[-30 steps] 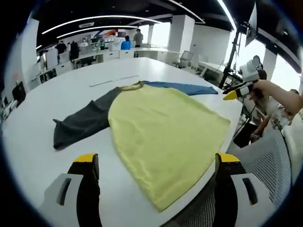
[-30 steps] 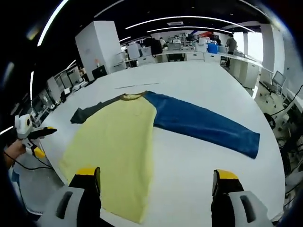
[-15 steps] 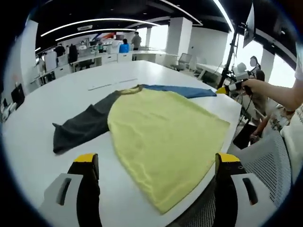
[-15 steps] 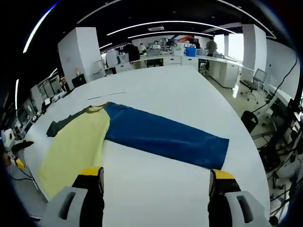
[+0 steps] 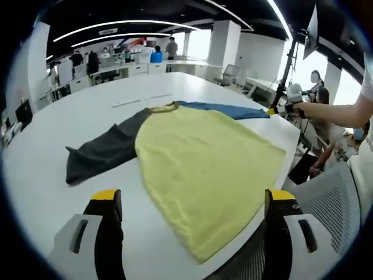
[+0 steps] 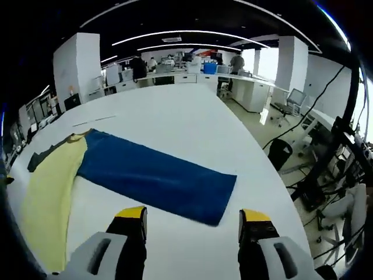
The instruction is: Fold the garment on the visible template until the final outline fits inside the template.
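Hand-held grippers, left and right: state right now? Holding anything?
Left hand-held gripper: open, holding nothing, above the shirt's yellow body.
Right hand-held gripper: open, holding nothing, jaws by the blue sleeve cuff end.

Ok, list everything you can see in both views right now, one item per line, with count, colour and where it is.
garment: one, yellow body, spread flat on the table
grey sleeve: one, dark grey, stretched out from the yellow body
blue sleeve: one, blue, lying flat just ahead of the right gripper's jaws
table: one, white, large, under the garment
mesh chair: one, grey, beside the table edge in the left gripper view
desks and people: several, far background, too small to count
left gripper: one, black and yellow jaws apart, empty, above the yellow hem
right gripper: one, black and yellow jaws apart, empty, near the blue cuff
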